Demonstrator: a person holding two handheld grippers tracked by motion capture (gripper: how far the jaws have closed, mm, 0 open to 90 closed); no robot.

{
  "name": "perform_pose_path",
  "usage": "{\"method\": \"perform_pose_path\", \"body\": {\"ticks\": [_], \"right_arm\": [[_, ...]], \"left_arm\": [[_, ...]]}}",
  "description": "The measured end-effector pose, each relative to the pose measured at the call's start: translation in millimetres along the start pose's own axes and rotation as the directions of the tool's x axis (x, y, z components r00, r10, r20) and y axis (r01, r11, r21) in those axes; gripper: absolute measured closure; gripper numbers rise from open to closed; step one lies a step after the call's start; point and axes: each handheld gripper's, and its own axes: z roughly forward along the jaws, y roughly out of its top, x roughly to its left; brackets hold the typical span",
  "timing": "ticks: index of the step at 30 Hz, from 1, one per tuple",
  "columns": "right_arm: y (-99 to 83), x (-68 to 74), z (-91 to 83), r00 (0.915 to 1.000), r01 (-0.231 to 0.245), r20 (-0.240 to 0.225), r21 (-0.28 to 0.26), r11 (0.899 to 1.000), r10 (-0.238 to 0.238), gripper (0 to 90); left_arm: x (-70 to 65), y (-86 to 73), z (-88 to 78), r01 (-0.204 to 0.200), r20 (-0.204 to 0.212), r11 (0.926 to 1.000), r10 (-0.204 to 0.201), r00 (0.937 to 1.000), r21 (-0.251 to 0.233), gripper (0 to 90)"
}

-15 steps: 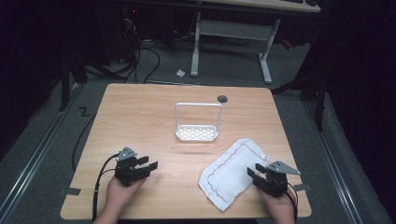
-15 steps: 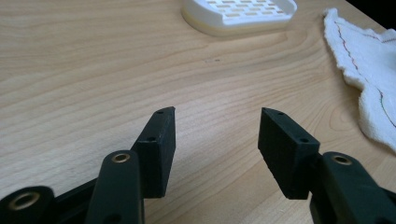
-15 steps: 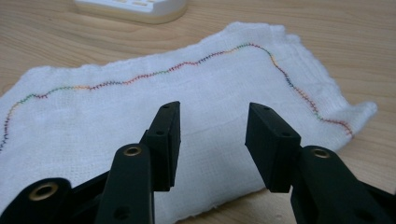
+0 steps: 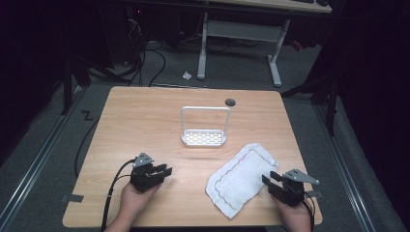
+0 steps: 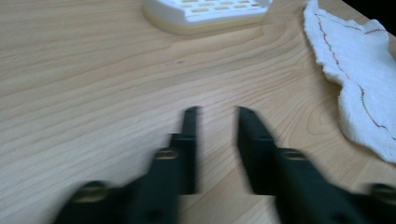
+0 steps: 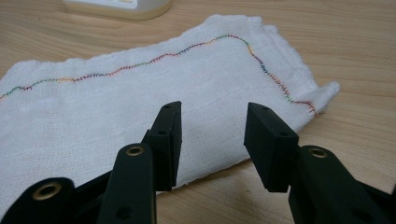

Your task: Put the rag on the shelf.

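High view: wooden table (image 4: 145, 121). White cloth (image 4: 241, 179) lies flat on the near right part. White rack (image 4: 204, 126) with an upright frame stands at the middle, beyond the cloth. Left gripper (image 4: 162, 173) sits near the front left on bare wood, well apart from the cloth, jaws apart. Right gripper (image 4: 270, 181) is just at the cloth's right edge, jaws apart, nothing in them.

Left gripper view: left gripper (image 5: 217, 112) jaws parted over bare table (image 5: 84, 70), blurred. Cloth (image 5: 355, 70) off to the right, rack (image 5: 205, 11) base ahead.

Right gripper view: right gripper (image 6: 212, 112) jaws apart, empty, cloth (image 6: 140, 93) directly ahead and under the tips. Whether they touch it, can't tell. Coloured stitching runs along the cloth's border.
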Motion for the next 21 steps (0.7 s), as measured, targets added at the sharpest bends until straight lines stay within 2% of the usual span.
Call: {"method": "perform_pose_path", "body": {"ticks": [1, 2, 4, 6, 10, 11, 13, 14, 15, 16, 18, 19, 20, 21], "right_arm": [[0.1, -0.1, 0.6, 1.0, 0.003, 0.0, 0.003, 1.0, -0.003, 57.3], [0.2, 0.3, 1.0, 1.0, 0.005, -0.002, 0.005, 1.0, -0.005, 57.6], [0.4, 1.6, 0.9, 0.9999, 0.011, -0.004, 0.005, 1.0, -0.011, 58.1], [0.5, 2.0, 0.9, 0.9999, 0.013, -0.007, 0.003, 1.0, -0.013, 58.2], [-0.6, 2.3, 2.0, 0.9999, 0.011, -0.003, 0.016, 1.0, -0.011, 58.1], [-0.9, 1.9, 1.9, 0.9999, 0.011, -0.004, 0.016, 1.0, -0.011, 58.1], [-1.7, 0.5, 1.0, 0.9999, 0.01, -0.004, 0.013, 1.0, -0.01, 58.4], [-1.8, 0.2, 0.7, 0.9999, 0.009, -0.006, 0.013, 1.0, -0.009, 58.4], [-2.0, 0.0, 0.5, 0.9999, 0.007, -0.008, 0.011, 1.0, -0.007, 58.4], [-2.1, -0.1, 0.3, 0.9999, 0.006, -0.011, 0.011, 1.0, -0.006, 58.4], [-2.3, -0.2, 0.3, 0.9999, 0.006, -0.012, 0.012, 1.0, -0.006, 58.4], [-2.4, -0.2, 0.7, 0.9998, 0.009, -0.016, 0.013, 1.0, -0.009, 58.4], [-2.4, -0.2, 0.7, 0.9998, 0.009, -0.016, 0.013, 1.0, -0.009, 58.4], [-2.5, 0.4, 1.5, 0.9998, 0.01, -0.019, 0.016, 1.0, -0.009, 58.3]], "left_arm": [[-3.7, 2.4, 5.2, -0.006, 0.004, 0.9999, 0.006, 1.0, 0.013, 87.5], [-7.4, 5.5, 11.0, -0.009, 0.028, 0.9997, 0.008, 0.9996, 0.023, 89.9], [-21.4, 13.9, 24.0, -0.034, 0.059, 0.9991, 0.032, 0.9977, 0.026, 89.9], [-41.8, 24.5, 39.8, -0.057, 0.118, 0.9981, 0.054, 0.9915, 0.021, 89.9], [-88.9, 40.0, 73.0, -0.157, 0.211, 0.987, 0.146, 0.9666, 0.034, 89.1], [-97.9, 41.4, 81.1, -0.182, 0.222, 0.9819, 0.167, 0.9606, 0.051, 88.8], [-110.2, 40.4, 94.8, -0.249, 0.211, 0.9636, 0.224, 0.9514, 0.098, 89.6], [-114.4, 35.9, 103.0, -0.286, 0.207, 0.9457, 0.252, 0.9454, 0.155, 89.8], [-114.4, 35.9, 103.0, -0.286, 0.207, 0.9457, 0.252, 0.9454, 0.155, 89.8], [-114.5, 32.8, 102.8, -0.3, 0.208, 0.9412, 0.266, 0.9412, 0.154, 89.8], [-112.2, 29.0, 97.3, -0.303, 0.213, 0.941, 0.268, 0.9396, 0.151, 89.8], [-108.6, 24.4, 88.9, -0.307, 0.213, 0.9392, 0.272, 0.9383, 0.153, 89.8], [-108.6, 24.4, 88.9, -0.307, 0.213, 0.9392, 0.272, 0.9383, 0.153, 89.8], [-103.1, 18.8, 78.2, -0.306, 0.214, 0.9392, 0.27, 0.9387, 0.157, 89.8]]}}
